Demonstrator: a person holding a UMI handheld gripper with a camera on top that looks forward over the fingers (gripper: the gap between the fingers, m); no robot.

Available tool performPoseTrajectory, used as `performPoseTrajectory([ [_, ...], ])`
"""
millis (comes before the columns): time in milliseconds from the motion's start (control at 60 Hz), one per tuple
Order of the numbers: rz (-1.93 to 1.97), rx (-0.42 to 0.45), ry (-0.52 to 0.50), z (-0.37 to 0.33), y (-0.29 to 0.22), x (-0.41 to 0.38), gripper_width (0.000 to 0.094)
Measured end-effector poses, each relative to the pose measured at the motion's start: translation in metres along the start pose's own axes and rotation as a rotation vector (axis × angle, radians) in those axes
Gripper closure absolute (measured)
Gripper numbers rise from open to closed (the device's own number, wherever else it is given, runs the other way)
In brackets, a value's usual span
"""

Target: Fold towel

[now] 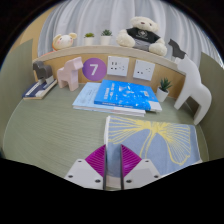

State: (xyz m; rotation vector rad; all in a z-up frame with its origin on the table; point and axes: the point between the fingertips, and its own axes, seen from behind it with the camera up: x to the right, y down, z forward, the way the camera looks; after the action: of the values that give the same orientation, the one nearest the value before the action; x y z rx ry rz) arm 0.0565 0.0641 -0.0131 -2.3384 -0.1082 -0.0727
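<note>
Greenish tabletop (45,125) runs out ahead of my tongs (112,160), with a shelf (100,48) behind holding a teddy bear (142,35). Just ahead of the tips lies the striped towel (145,135), one edge reaching in between the fingers, which look nearly closed on it, though I can't tell for sure. Seems I'm at the grab-a-corner step; next I'd lift and carry it across. Beyond the towel sits a blue book (118,96), close enough to catch.
</note>
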Motion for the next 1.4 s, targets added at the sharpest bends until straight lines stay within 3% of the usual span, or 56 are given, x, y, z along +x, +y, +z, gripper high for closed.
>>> performPoseTrajectory([
  [33,-0.020,0.002,0.016,0.000,0.000,0.006,0.0845],
  [117,-0.040,-0.013,-0.003,0.002,0.002,0.009,0.0888],
  [250,0.010,-0.044,-0.045,-0.009,-0.012,0.019,0.0903],
  [383,-0.023,0.061,0.040,-0.056,-0.065,0.081,0.0903],
  [533,0.000,0.123,0.156,-0.096,-0.097,0.188,0.0902],
  [667,0.047,0.091,0.201,-0.090,-0.067,0.268,0.0901],
  [817,0.165,-0.038,0.139,-0.040,0.014,0.299,0.0874],
  [867,0.165,-0.058,0.130,-0.037,0.025,0.302,0.0762],
  [983,0.103,0.004,0.155,-0.063,-0.002,0.308,0.0246],
  [1050,0.116,0.064,0.158,-0.087,-0.032,0.304,0.0085],
  [1217,0.121,0.210,0.124,-0.161,-0.100,0.265,0.0081],
  [1400,0.125,0.306,0.037,-0.238,-0.123,0.188,0.0073],
])
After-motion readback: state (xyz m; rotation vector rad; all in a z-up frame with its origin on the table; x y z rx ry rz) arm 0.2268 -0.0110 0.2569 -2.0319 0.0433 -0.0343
